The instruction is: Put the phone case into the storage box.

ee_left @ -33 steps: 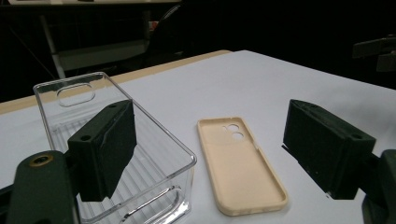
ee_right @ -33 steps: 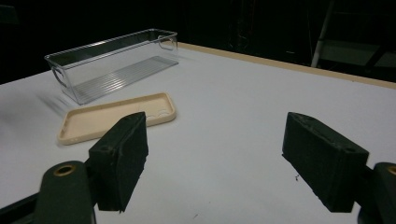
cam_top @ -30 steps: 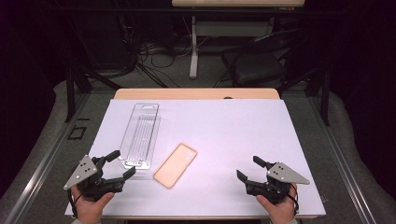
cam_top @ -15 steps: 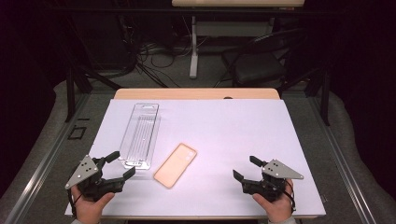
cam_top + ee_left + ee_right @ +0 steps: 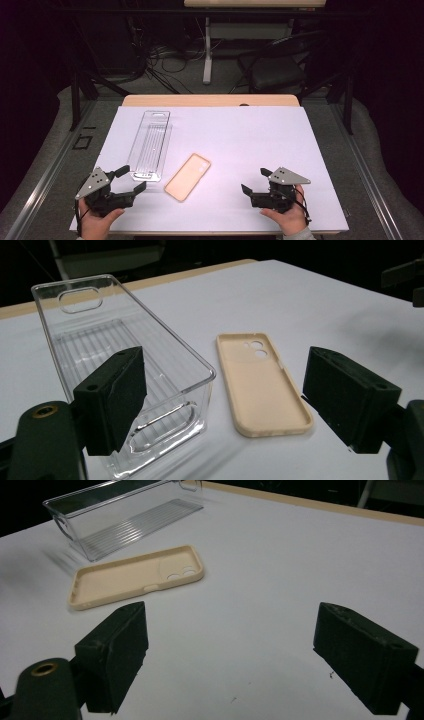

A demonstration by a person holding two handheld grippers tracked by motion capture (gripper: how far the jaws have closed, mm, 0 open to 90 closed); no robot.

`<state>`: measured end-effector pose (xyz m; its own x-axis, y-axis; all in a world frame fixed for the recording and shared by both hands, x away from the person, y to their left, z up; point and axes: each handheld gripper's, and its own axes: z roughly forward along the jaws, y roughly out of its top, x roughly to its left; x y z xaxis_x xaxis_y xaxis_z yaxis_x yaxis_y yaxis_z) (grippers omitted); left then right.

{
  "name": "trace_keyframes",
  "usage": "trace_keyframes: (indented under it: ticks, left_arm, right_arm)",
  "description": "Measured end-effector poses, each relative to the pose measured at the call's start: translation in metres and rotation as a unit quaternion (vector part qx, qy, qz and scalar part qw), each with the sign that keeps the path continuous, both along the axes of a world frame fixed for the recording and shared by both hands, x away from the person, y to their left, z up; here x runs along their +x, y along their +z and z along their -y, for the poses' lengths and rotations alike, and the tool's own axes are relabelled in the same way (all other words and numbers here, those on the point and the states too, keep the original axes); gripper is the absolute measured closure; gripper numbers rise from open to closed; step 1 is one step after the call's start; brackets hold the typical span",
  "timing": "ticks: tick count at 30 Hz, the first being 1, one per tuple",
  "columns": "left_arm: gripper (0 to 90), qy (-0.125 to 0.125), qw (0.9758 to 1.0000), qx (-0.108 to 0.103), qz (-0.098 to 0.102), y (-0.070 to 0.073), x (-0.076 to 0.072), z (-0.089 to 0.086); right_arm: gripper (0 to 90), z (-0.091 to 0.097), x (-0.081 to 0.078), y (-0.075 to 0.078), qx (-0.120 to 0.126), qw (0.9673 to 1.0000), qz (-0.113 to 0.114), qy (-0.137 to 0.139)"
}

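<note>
While left tongs (image 5: pixel 134 181) idle | right tongs (image 5: pixel 254 182) opening, empty

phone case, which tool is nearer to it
Left. The left tool sits just off the near-left end of the phone case, beside the clear bin. The right tool is farther away, across bare table to the case's right.

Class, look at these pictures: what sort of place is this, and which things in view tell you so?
Probably a lab or recording workspace, not a home: a table under a plain white sheet, loose cables on the floor behind it, and a hand-held left gripper and right gripper.
</note>
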<state>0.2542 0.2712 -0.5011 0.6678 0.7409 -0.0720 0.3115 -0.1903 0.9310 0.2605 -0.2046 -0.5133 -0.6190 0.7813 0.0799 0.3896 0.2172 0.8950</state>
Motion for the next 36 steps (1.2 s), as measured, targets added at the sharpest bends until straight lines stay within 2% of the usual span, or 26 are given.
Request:
trace_keyframes:
  ticks: [7, 9, 12, 16, 21, 28, 32, 36]
  left_arm:
    - [17.5, 0.004, 0.9994, 0.023, -0.027, -0.004, 0.002, 0.005]
    - [17.6, 0.010, 0.9987, 0.027, -0.042, -0.003, 0.005, 0.007]
    - [17.6, 0.015, 0.9980, 0.030, -0.054, 0.000, 0.009, 0.010]
    - [17.5, 0.016, 0.9968, 0.040, -0.067, 0.006, 0.016, 0.014]
    - [15.8, 0.020, 0.9948, 0.039, -0.092, 0.013, 0.027, 0.018]
    - [15.3, 0.023, 0.9921, 0.039, -0.117, 0.024, 0.045, 0.023]
    - [13.3, 0.018, 0.9912, 0.045, -0.123, 0.030, 0.055, 0.027]
    - [9.3, 0.014, 0.9894, 0.051, -0.135, 0.034, 0.065, 0.032]
  right_arm:
    - [14.3, -0.014, 0.005, -0.004, -0.024, 0.9993, -0.020, 0.019]
    - [14.4, -0.017, 0.006, -0.005, -0.031, 0.9990, -0.022, 0.025]
    - [14.8, -0.023, 0.008, -0.004, -0.045, 0.9979, -0.029, 0.036]
    - [15.1, -0.026, 0.010, -0.001, -0.052, 0.9973, -0.032, 0.041]
    - [15.3, -0.033, 0.019, 0.007, -0.067, 0.9954, -0.051, 0.045]
    - [14.7, -0.039, 0.029, 0.013, -0.079, 0.9932, -0.065, 0.056]
    - [14.5, -0.042, 0.035, 0.018, -0.074, 0.9932, -0.070, 0.056]
    - [14.4, -0.044, 0.040, 0.020, -0.071, 0.9933, -0.071, 0.056]
